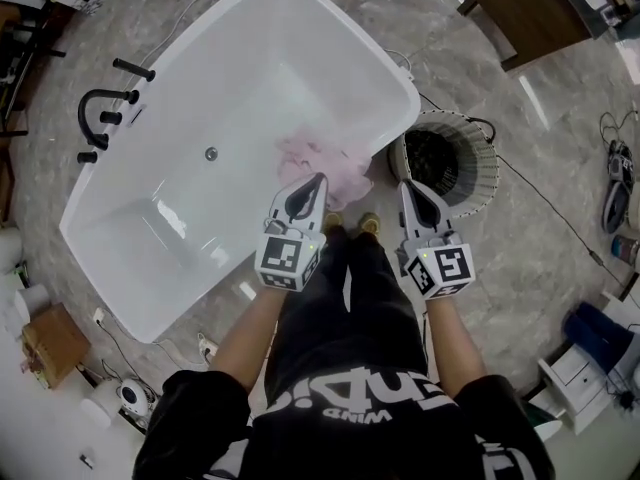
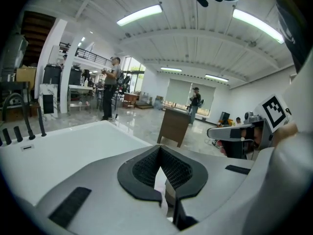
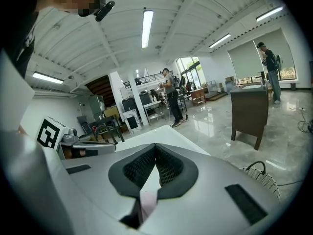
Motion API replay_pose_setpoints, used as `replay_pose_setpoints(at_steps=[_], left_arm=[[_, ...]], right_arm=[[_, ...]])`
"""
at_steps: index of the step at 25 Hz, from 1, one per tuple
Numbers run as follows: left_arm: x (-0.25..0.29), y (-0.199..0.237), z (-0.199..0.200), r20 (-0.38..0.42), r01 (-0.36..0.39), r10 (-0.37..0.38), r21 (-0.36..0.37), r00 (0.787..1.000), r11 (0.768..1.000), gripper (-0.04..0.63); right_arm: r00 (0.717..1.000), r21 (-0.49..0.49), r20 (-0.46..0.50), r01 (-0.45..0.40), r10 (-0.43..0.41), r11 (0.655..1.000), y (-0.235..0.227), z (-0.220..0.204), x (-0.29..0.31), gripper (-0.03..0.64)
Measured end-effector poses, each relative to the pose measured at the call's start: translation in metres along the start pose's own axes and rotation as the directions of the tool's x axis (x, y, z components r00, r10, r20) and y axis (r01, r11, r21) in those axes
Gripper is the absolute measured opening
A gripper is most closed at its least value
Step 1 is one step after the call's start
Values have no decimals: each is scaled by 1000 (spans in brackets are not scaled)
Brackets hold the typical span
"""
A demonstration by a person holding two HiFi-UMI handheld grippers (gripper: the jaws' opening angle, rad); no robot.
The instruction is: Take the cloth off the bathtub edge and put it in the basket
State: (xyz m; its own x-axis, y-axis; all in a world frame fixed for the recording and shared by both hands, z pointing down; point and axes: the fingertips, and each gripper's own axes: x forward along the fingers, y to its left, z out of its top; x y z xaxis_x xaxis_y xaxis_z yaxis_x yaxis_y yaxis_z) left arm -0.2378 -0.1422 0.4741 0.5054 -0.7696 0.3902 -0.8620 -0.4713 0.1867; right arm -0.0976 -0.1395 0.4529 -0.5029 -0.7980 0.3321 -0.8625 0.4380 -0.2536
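left gripper [image 1: 320, 180] and right gripper [image 1: 406, 186] hover shut, empty; open the left wide, pinch a thick fold of pink cloth [image 1: 322, 161] on the bathtub [image 1: 404, 80] edge, then lift toward the basket [image 1: 487, 168]

Pink cloth [image 1: 322, 166]; white bathtub [image 1: 160, 218]; white-ribbed basket [image 1: 485, 168], dark inside; grey marbled floor [image 1: 520, 258].
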Motion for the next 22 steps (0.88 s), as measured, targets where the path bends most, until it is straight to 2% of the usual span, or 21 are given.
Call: replay_pose_setpoints(at_steps=[2,3,4,6,11,13,22], left_arm=[[6,1,-12,-18,7,-7,5,1000,1000,9],[9,0,-17,-25,16,-16,4,1000,1000,33],[11,0,-20,-31,26,-26,2,999,1000,102],[15,-2,-25,-38,46,-46,-7,998,999,140],[26,-10,-40,-83,81,-78,32,994,996,332],[31,-11,-49,-117,85,-78,57,990,995,350],[51,-8,-97,-231,95,-69,105,971,990,350]], right_arm=[[1000,14,-14,1,-1,1000,-2,-9,2,9],[1000,17,-19,0,1,1000,-2,-12,3,9],[1000,20,-22,-3,3,1000,-2,-14,4,9],[1000,20,-22,-12,12,1000,1,-14,6,9],[999,19,-29,-21,22,1000,3,-18,8,9],[999,23,-32,-22,23,1000,1,-19,9,9],[999,34,-46,-23,24,999,-3,-26,8,9]])
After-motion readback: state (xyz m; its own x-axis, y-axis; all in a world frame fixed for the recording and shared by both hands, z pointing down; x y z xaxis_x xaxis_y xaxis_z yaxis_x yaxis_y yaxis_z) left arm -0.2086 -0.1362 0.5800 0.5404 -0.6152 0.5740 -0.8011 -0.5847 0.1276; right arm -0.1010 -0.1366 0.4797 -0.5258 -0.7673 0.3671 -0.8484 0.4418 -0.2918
